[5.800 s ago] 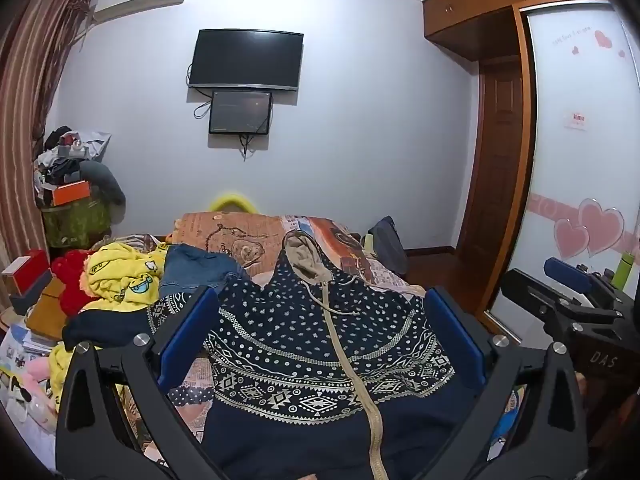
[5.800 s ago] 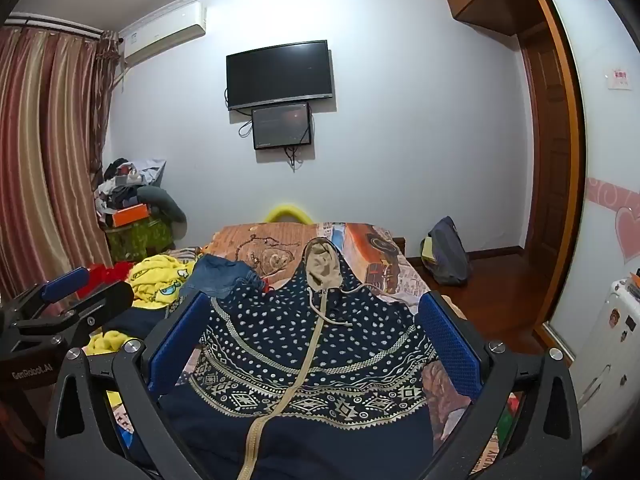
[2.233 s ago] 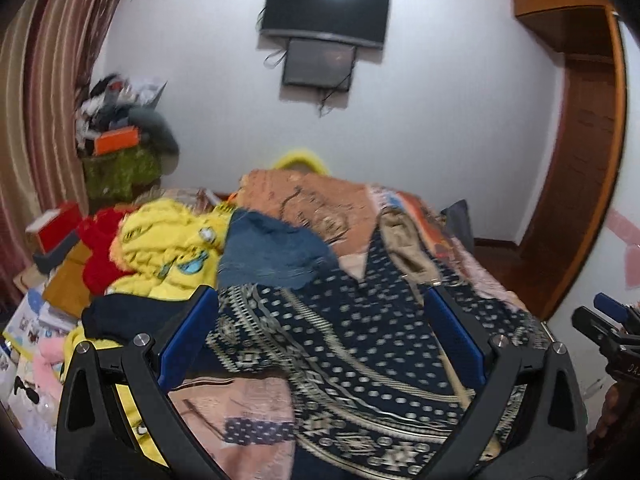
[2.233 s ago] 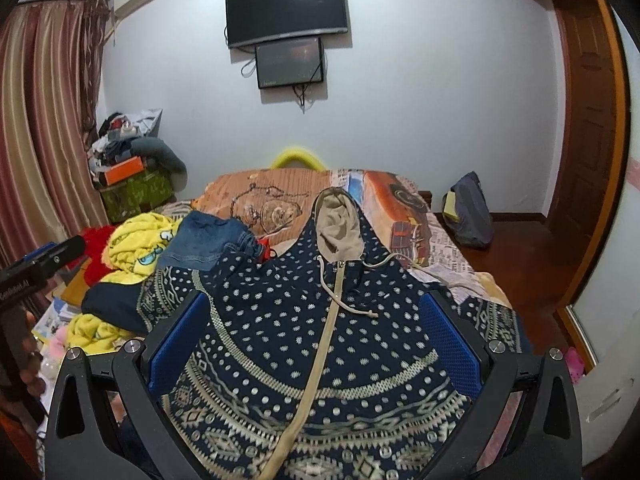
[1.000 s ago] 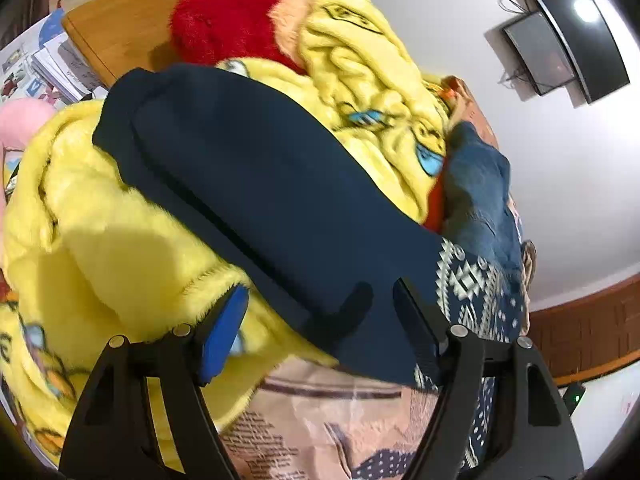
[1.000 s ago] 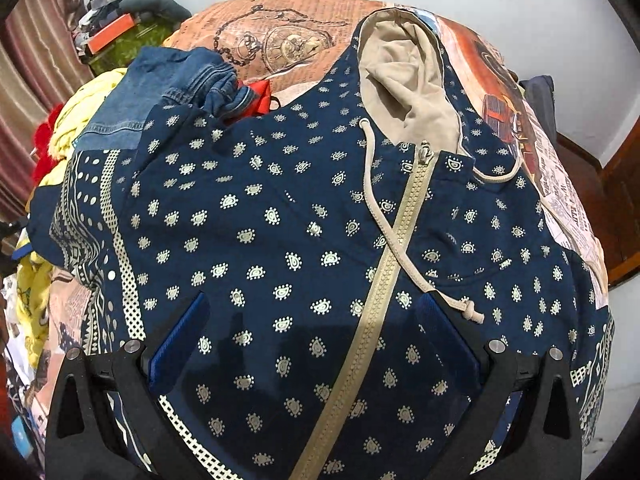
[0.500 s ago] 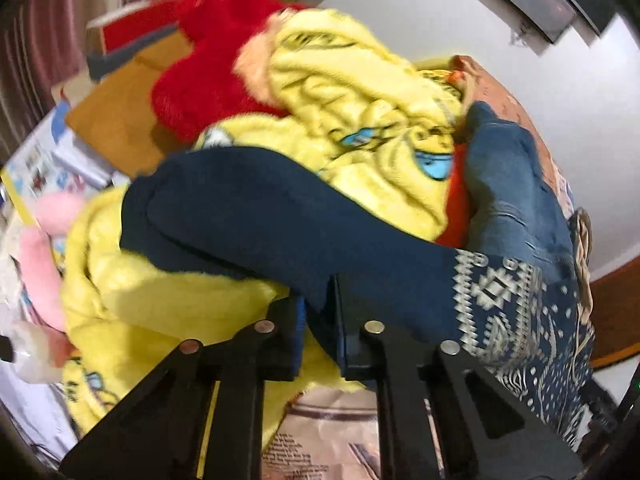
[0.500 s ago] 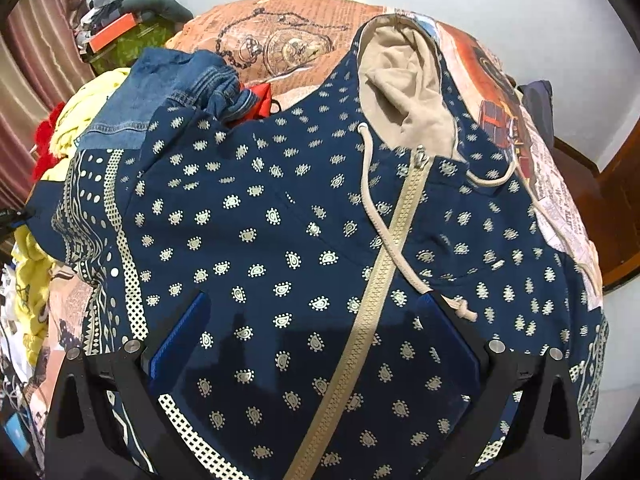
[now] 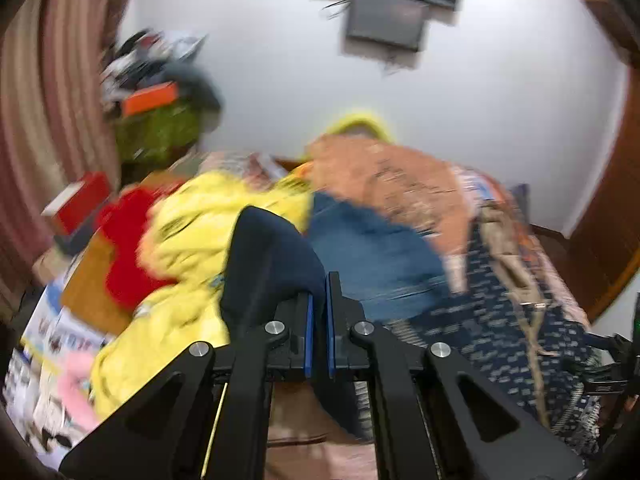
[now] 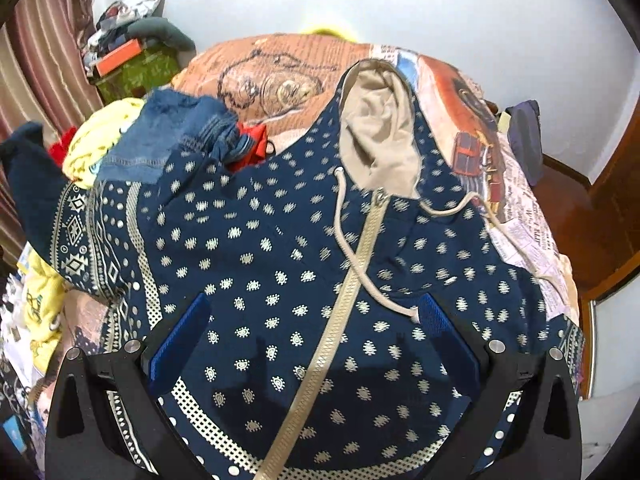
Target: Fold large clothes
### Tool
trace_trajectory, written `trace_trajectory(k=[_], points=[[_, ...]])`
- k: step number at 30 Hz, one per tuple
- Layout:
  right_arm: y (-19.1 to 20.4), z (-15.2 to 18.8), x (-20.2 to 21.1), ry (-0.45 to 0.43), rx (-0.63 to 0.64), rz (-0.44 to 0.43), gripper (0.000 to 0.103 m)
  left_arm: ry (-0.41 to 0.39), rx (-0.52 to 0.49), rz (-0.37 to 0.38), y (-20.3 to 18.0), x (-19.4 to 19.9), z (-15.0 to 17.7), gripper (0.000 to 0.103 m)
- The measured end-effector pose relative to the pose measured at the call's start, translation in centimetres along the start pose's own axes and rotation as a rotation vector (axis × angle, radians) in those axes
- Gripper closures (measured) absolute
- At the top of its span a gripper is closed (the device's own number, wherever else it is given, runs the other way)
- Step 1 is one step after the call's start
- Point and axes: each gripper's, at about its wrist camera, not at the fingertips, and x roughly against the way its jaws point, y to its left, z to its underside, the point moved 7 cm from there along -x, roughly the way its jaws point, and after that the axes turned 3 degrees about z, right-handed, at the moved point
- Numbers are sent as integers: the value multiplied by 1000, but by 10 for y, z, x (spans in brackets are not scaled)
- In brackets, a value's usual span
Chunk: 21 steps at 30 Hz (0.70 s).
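Note:
A navy patterned hoodie (image 10: 280,248) with a beige zip and beige-lined hood lies face up on the bed. Its plain navy sleeve end (image 9: 268,264) stands up in the left wrist view, with my left gripper (image 9: 317,304) shut on it; the view is blurred. In the right wrist view that same sleeve (image 10: 36,184) rises at the far left above the bed. My right gripper (image 10: 314,312) hovers open over the hoodie's chest, its blue pads either side of the zip, nothing between them.
A yellow plush blanket (image 9: 192,232), a red soft toy (image 9: 128,236) and folded jeans (image 10: 168,136) crowd the bed's left side. Boxes and clutter (image 9: 156,120) pile by the curtain. A dark bag (image 10: 524,136) and wooden door sit right.
My left gripper closed on the navy sleeve end and has lifted it up off the yellow blanket, rolling as it rose. The right gripper rose slightly over the hoodie.

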Motion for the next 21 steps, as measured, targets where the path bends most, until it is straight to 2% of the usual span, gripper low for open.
trace_trajectory(k=[5,9,15,19,21], points=[[-14,-1,14,-28,-26,2,0,-27,-104,102,-89,-5,-10,99],[-26,3,22,-41,-36,13,0,24,-177,194,-162,-29,8,99],[-53,16,24,-36,-53,52,0,208,-297,310,-256,-77,72,99],[-70,29,20,-12,-76,68,0,292,-437,276,-294,-104,124,99],[-77,36,18,1,-91,71,0,344,-471,279,-303,-113,146,99]])
